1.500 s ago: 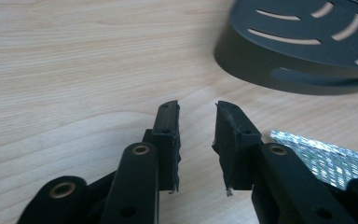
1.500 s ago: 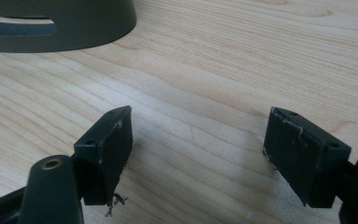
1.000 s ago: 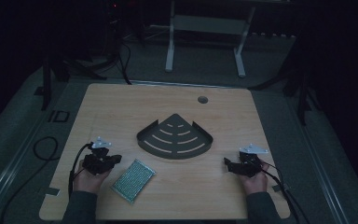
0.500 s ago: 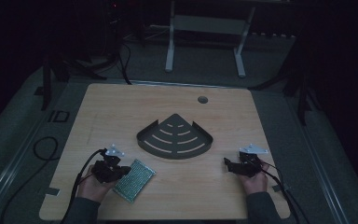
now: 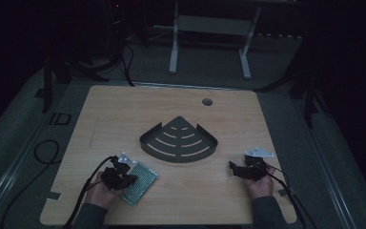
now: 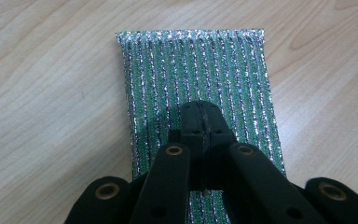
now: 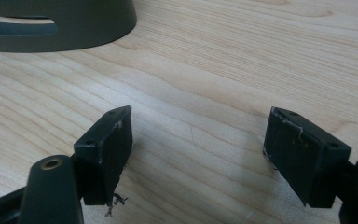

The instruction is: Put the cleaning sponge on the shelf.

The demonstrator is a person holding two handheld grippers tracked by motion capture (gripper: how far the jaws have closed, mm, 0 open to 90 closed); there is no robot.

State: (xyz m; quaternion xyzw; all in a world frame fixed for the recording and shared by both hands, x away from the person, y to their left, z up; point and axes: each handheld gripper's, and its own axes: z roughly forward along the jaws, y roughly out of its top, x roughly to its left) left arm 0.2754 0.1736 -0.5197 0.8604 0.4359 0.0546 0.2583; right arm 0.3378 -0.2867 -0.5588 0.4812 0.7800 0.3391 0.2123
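The left gripper is down low at the near left of the wooden table, right over the scouring pad, a green sheet shot through with silver threads that lies flat on the wood, with its long side running at a slant away from the near edge. From the left gripper view the two black jaws are pressed tight together, tip against tip, above the middle of the pad; nothing is pinched between them, and whether the tips touch the pad's surface I cannot tell. The person's left hand wraps the gripper from behind, its cable looping off to the left. Across the table, the right gripper sits near the right edge in the person's right hand, well apart from the pad. In the right gripper view its jaws stand wide apart over bare wood, empty, with one pad's surface a little frayed at the bottom. Between the two hands, farther back, sits a dark fan-shaped corner tray with curved slots; its wall shows at the upper left of the right gripper view.
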